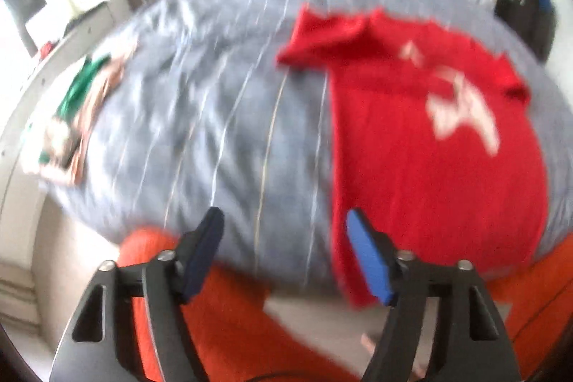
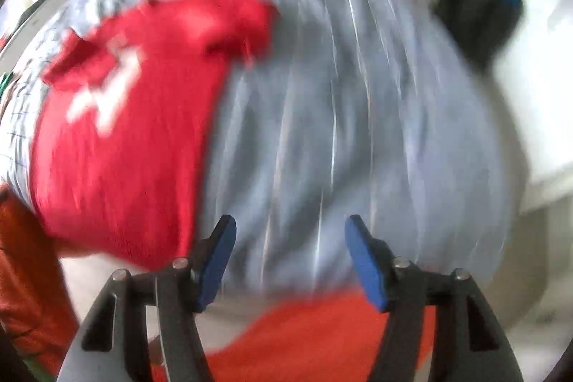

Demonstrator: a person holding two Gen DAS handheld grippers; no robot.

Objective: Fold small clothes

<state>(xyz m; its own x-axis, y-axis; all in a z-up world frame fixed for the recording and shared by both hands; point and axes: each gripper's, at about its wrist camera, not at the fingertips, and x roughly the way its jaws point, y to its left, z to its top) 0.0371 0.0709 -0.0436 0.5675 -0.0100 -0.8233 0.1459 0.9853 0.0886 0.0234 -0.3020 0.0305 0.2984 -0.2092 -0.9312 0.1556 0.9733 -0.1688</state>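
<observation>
While both views blur, a red shirt (image 1: 429,138) lies flat on the grey bed (image 1: 215,113). Left gripper (image 1: 286,253) and right gripper (image 2: 290,260) hover above its near edge, jaws wide, holding nothing.

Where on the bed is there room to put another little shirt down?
The widest bare stretch of the grey striped bedcover lies between the red shirt and the folded green clothes at the left edge. More bare cover lies on the red shirt's other side, towards the dark bag. Both tools, left and right, are open and hold nothing.
</observation>
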